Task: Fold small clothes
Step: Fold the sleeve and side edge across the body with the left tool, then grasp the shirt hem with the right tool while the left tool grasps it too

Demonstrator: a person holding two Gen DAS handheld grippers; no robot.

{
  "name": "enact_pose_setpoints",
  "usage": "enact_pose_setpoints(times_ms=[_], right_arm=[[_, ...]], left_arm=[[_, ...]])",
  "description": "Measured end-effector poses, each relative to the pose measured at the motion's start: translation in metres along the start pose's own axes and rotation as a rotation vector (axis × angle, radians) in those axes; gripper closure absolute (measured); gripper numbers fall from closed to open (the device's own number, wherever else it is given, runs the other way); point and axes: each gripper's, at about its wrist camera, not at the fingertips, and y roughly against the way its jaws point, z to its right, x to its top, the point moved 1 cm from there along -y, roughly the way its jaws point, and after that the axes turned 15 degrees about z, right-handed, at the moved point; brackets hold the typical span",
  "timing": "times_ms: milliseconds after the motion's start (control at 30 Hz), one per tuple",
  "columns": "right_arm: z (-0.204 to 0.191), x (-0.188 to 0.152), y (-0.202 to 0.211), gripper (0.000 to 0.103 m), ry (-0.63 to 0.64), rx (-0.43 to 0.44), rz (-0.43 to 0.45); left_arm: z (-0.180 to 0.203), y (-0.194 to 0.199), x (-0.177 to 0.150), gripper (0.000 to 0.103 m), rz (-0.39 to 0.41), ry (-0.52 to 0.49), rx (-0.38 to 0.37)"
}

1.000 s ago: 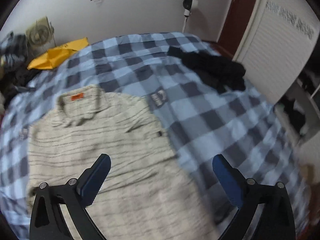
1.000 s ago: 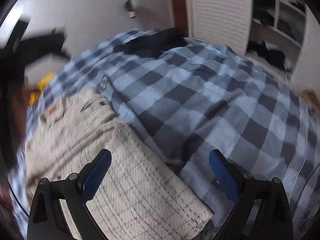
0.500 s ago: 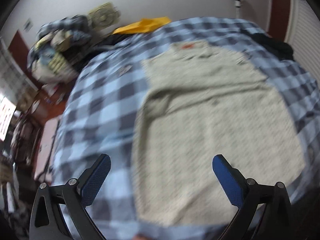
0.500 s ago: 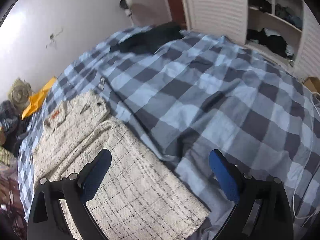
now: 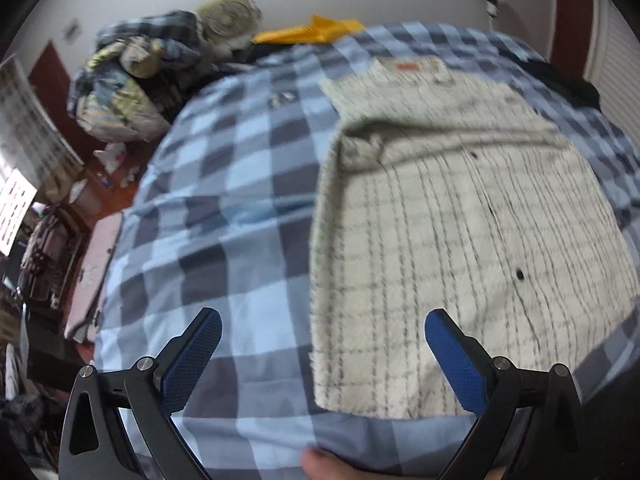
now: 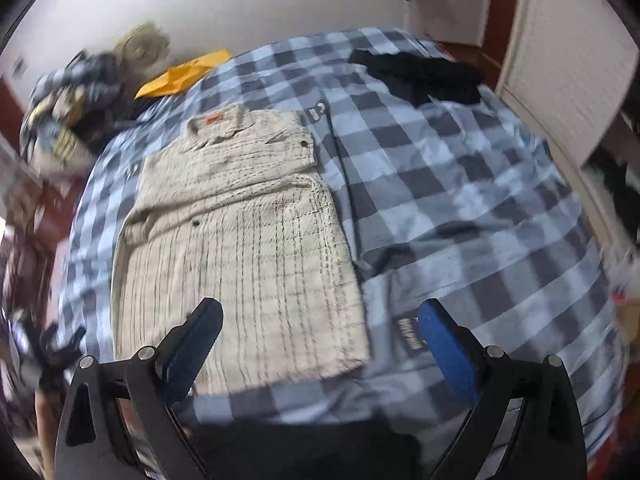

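A cream shirt with thin dark checks (image 5: 452, 220) lies flat on the blue checked bed cover (image 5: 224, 216), collar with an orange label at the far end, sides folded in. It also shows in the right wrist view (image 6: 240, 240). My left gripper (image 5: 320, 348) is open and empty above the shirt's near left corner. My right gripper (image 6: 320, 332) is open and empty above the shirt's near right corner.
A black garment (image 6: 420, 74) lies at the bed's far right. A yellow item (image 6: 184, 76) and a pile of bedding (image 5: 128, 84) sit at the far left by the wall. White louvred doors (image 6: 568, 60) stand on the right. Cluttered floor (image 5: 48, 240) lies left of the bed.
Both grippers have pulled back towards the near edge of the bed. The left one swung left, the right one swung left to face the shirt. Both stay open.
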Motion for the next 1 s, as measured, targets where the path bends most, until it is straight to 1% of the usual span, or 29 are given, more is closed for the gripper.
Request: enact_pose_setpoints(times_ms=[67, 100, 167, 200, 267, 333, 367, 400, 433, 500, 567, 600, 667, 833, 933, 1000], right_arm=[[0.001, -0.013, -0.019, 0.001, 0.017, 0.021, -0.061], [0.002, -0.021, -0.035, 0.001, 0.012, 0.012, -0.102], [0.005, -0.043, -0.084, 0.001, -0.024, -0.033, -0.212], [0.006, -0.051, -0.102, 0.001, -0.037, -0.051, -0.241], [0.011, -0.073, -0.142, 0.001, -0.047, -0.113, -0.281], [0.016, -0.088, -0.164, 0.001, -0.046, -0.169, -0.277], [0.019, -0.096, -0.175, 0.001, -0.058, -0.198, -0.308], [0.020, -0.097, -0.179, 0.001, -0.060, -0.209, -0.325], [0.020, -0.093, -0.177, 0.001, -0.051, -0.213, -0.303], [0.017, -0.088, -0.171, 0.001, -0.012, -0.252, -0.260], [0.014, -0.089, -0.174, 0.001, 0.004, -0.230, -0.270], [0.013, -0.093, -0.178, 0.001, 0.018, -0.218, -0.289], [0.014, -0.095, -0.182, 0.001, 0.021, -0.222, -0.315], [0.024, -0.095, -0.184, 0.001, -0.050, -0.206, -0.329], [0.030, -0.098, -0.187, 0.001, -0.093, -0.183, -0.351], [0.037, -0.099, -0.193, 0.001, -0.119, -0.183, -0.379]], left_arm=[[0.004, -0.011, -0.004, 0.000, -0.049, -0.014, 0.000], [0.005, -0.017, -0.007, 0.000, -0.077, -0.023, 0.007], [0.005, -0.026, -0.013, 0.000, -0.128, -0.027, 0.012], [0.004, -0.031, -0.016, 0.000, -0.157, -0.020, 0.010], [0.001, -0.037, -0.021, 0.000, -0.194, -0.007, 0.011], [-0.002, -0.041, -0.024, 0.000, -0.217, 0.006, 0.014], [-0.004, -0.042, -0.025, 0.000, -0.228, 0.019, 0.012], [-0.004, -0.044, -0.025, 0.000, -0.234, 0.026, 0.011], [-0.005, -0.044, -0.025, 0.000, -0.237, 0.031, 0.010], [-0.005, -0.047, -0.024, 0.000, -0.240, 0.030, 0.010], [-0.004, -0.050, -0.023, 0.000, -0.248, 0.019, 0.016], [-0.003, -0.052, -0.024, 0.000, -0.254, 0.014, 0.018], [-0.003, -0.054, -0.025, 0.000, -0.263, 0.009, 0.013], [-0.004, -0.060, -0.031, 0.000, -0.301, 0.023, 0.006], [-0.007, -0.060, -0.030, 0.000, -0.301, 0.028, 0.000], [-0.009, -0.061, -0.029, 0.000, -0.301, 0.015, -0.018]])
